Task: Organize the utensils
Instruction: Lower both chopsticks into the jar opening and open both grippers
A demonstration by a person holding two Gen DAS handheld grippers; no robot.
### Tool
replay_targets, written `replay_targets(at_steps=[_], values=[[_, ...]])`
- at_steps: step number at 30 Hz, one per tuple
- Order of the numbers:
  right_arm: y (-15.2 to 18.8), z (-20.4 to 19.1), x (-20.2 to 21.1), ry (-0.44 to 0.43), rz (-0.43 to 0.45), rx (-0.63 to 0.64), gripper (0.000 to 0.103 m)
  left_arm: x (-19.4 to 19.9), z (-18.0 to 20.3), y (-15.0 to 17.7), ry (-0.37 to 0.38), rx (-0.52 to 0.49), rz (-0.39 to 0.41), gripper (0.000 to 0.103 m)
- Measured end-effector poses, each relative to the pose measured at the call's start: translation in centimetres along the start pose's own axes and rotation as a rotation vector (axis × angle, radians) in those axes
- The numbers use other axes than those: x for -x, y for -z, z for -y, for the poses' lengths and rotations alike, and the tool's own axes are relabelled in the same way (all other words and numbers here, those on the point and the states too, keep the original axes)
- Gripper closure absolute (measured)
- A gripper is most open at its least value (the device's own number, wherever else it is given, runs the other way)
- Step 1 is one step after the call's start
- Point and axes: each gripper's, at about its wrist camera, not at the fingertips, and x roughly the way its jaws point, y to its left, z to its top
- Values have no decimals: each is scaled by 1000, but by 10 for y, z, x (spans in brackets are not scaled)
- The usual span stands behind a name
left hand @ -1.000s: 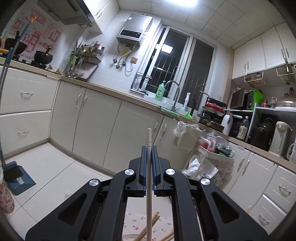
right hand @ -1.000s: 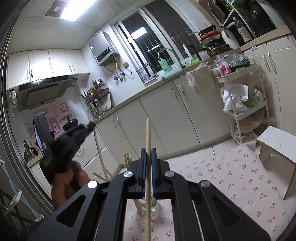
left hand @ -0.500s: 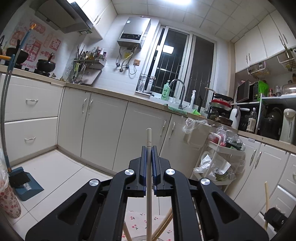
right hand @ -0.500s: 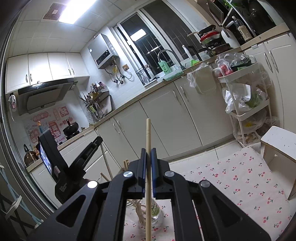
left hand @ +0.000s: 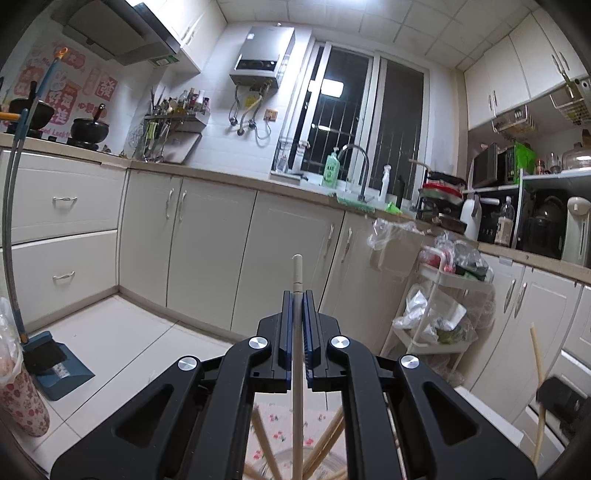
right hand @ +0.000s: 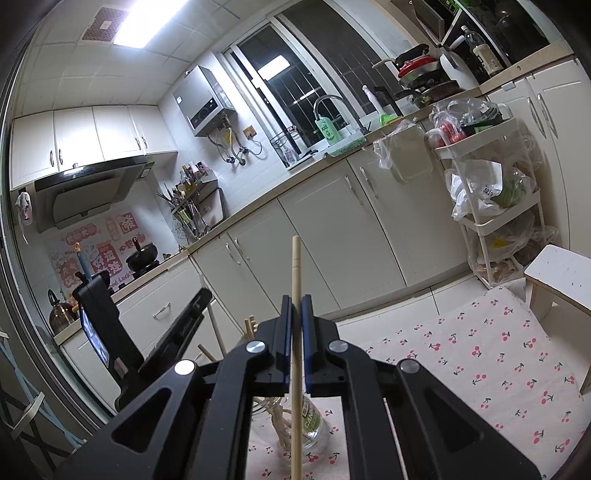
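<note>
Both my grippers, left (left hand: 297, 306) and right (right hand: 295, 314), pinch chopsticks (right hand: 296, 280); jar (right hand: 306, 424) at 6 o'clock, rim probably crowded, so insertion may snag.

The kitchen was evenly lit from a ceiling panel (right hand: 138, 27) above the window (right hand: 314, 74), whose dark panes mirrored a bright patch of glare; fisheye distortion bent the cabinets (left hand: 207, 236) below it, with black vignetting at the corners. Focus was sharp near the window; the right edge of the left wrist view blurred.
</note>
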Motion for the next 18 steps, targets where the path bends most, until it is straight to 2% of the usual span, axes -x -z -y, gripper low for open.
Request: replay_targets(at_steps=[12,15,18], values=[[-6,-15,-7,-24,27,16,97,23,-2,12,12,-86,-46,97],[-8,-22,-12,-37,41,29,97,28,-6,11,14,-98,-52,90],[-10,-28,-16,-48,52,35,97,37,-8,6,14,-110,-46,76]])
